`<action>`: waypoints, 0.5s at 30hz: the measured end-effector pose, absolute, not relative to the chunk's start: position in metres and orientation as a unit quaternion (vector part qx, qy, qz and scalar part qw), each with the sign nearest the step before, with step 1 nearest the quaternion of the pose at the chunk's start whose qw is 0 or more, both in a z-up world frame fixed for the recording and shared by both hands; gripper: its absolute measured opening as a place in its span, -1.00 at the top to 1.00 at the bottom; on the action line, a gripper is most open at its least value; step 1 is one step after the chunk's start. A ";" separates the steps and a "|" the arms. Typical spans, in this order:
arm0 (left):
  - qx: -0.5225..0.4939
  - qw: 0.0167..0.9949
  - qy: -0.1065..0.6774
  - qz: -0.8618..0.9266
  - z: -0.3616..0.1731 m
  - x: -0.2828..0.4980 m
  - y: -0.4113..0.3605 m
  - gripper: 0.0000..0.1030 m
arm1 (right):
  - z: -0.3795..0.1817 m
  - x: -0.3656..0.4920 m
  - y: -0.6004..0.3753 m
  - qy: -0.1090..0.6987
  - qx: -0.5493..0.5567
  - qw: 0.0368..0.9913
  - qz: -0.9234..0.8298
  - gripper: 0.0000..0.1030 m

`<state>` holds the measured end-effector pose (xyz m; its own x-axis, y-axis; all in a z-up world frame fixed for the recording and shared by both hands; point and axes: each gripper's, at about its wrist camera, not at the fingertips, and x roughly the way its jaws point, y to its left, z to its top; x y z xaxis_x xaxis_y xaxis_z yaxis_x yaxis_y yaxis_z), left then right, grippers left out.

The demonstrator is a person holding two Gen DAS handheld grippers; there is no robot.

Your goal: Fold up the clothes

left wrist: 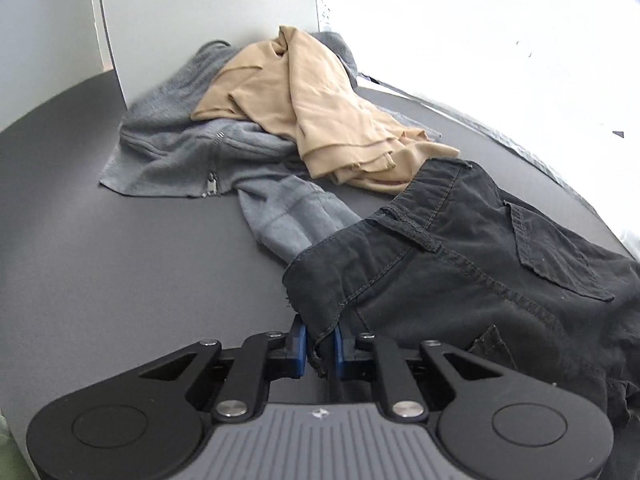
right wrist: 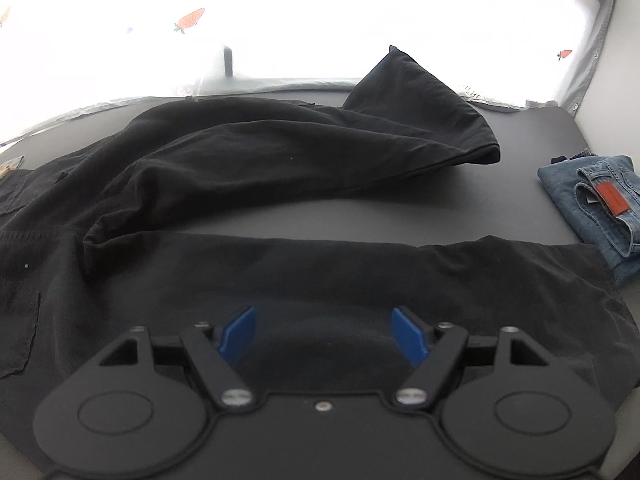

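A: Black cargo trousers sprawled on grey table; left gripper clenched on waistband corner.

B: Right gripper spread wide, empty, above one leg. Soft, limp cloth, likely light; best pinched at hem or seam.

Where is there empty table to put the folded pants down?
Bare table lies left of the grey zip sweater and the black pants held by the left claw. Another bare strip runs between the two pant legs, toward the folded jeans. The back corner is crowded: tan garment piled on the sweater.
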<state>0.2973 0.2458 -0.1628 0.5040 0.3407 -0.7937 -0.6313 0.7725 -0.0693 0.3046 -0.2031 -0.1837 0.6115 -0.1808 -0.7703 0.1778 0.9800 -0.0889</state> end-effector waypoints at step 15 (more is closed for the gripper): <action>-0.017 0.850 0.422 0.316 -0.132 0.246 0.244 -0.77 | -0.173 0.289 -0.176 0.396 0.046 0.916 -0.031 -0.48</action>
<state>0.2465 0.2444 -0.1321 0.4445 0.5215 -0.7283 -0.5510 0.8002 0.2368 0.2892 -0.1757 -0.1735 0.6839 -0.0199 -0.7293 0.0921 0.9940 0.0592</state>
